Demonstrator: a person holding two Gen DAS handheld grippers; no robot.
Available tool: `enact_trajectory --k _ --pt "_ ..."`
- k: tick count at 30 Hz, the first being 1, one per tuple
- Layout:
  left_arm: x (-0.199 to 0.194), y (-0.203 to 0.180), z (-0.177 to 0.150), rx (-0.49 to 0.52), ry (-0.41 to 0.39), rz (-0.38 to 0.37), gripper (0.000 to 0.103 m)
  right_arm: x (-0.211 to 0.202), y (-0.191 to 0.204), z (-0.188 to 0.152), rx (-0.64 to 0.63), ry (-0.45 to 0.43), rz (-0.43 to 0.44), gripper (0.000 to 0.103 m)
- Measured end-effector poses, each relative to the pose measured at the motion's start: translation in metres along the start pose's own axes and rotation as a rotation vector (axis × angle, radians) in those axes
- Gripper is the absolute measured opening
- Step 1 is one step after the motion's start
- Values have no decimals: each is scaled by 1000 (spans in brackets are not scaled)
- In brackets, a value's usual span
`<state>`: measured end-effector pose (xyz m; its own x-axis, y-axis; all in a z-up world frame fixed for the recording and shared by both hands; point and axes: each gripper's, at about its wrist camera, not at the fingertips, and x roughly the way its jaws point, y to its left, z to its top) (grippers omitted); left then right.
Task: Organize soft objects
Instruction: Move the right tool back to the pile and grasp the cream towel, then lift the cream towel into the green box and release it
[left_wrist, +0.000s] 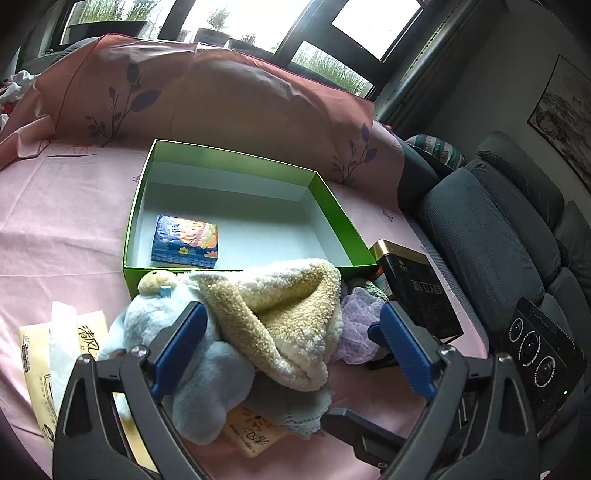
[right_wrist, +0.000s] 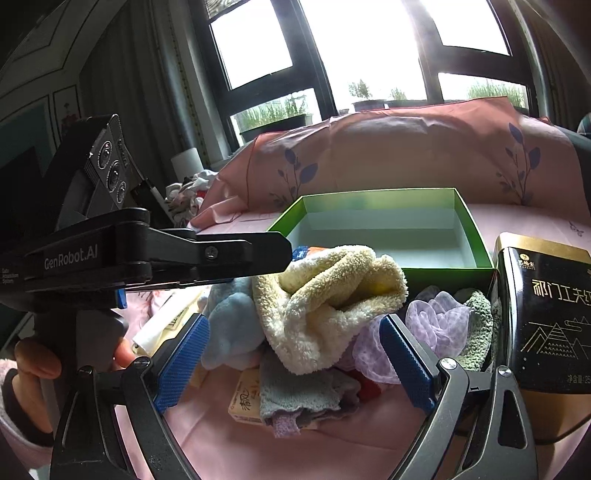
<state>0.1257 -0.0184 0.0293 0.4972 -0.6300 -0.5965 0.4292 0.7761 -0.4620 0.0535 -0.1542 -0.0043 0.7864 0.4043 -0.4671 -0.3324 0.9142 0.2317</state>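
Wide-open left tool (left_wrist: 291, 343) straddles my plush toy (left_wrist: 192, 354) and fleece (left_wrist: 280, 317); closing risks snagging both; right tool (right_wrist: 293, 354) gapes empty.

Straight ahead of the left gripper (left_wrist: 291, 332) sits the soft pile: towel (left_wrist: 280, 314) on top, plush toy (left_wrist: 173, 339) by its left finger, mesh puff (left_wrist: 356, 325) toward its right. Beyond the pile, the box (left_wrist: 332, 210), a tissue pack (left_wrist: 184, 242) in its near-left corner. Tin (left_wrist: 417, 288) right of the pile.

towel (left_wrist: 280, 314): fluffy cloth | box (left_wrist: 332, 206): matt card | tin (left_wrist: 421, 291): glossy metal
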Motion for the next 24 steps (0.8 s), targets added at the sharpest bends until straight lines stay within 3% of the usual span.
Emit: enact_trajectory --k 7,10,12,14,15,17,20,24 --pt "18 3 11 -36 98 28 85 15 -2 7 3 12 38 89" --pt "28 -1 16 -38 176 119 72 22 1 8 -15 29 35 87" --pt "34 1 18 -61 225 135 64 28 3 8 -34 56 26 75" --pt "42 7 18 -86 273 140 35 34 1 7 -35 84 13 62" --pt "47 12 15 -119 304 121 29 36 0 6 -31 95 9 61" --pt "55 23 12 -180 337 92 18 41 -4 4 -14 113 8 44" --pt "47 29 12 -220 306 56 14 43 -7 1 -7 128 3 24" --pt "38 37 8 -282 298 -14 10 36 -4 1 -13 134 26 11"
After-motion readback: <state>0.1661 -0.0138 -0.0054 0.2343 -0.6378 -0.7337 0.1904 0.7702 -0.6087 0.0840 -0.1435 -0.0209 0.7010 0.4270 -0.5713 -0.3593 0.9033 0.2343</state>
